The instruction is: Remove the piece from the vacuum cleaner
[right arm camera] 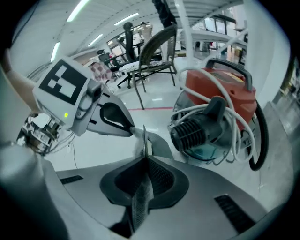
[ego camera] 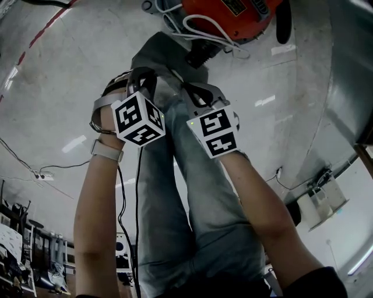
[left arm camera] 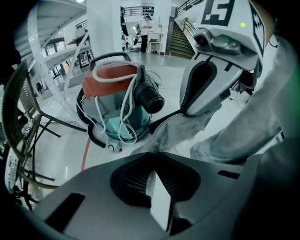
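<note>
Head view: left hand-held gripper (ego camera: 141, 78), right hand-held gripper (ego camera: 195, 93) clench grey piece (ego camera: 154, 55); vacuum cleaner (ego camera: 233, 14) on glossy floor (ego camera: 52, 99).

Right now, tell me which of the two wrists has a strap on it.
The left wrist, at the head view's left: a pale strap wraps round it. The right wrist shows only bare skin.

Vacuum (right arm camera: 220, 91): glossy red plastic lid, ribbed black hose (right arm camera: 190, 133). Cloth (left arm camera: 178, 129): grey, matt, rough weave. Floor (ego camera: 46, 105): smooth, glossy. Jeans (ego camera: 175, 198): faded denim.
</note>
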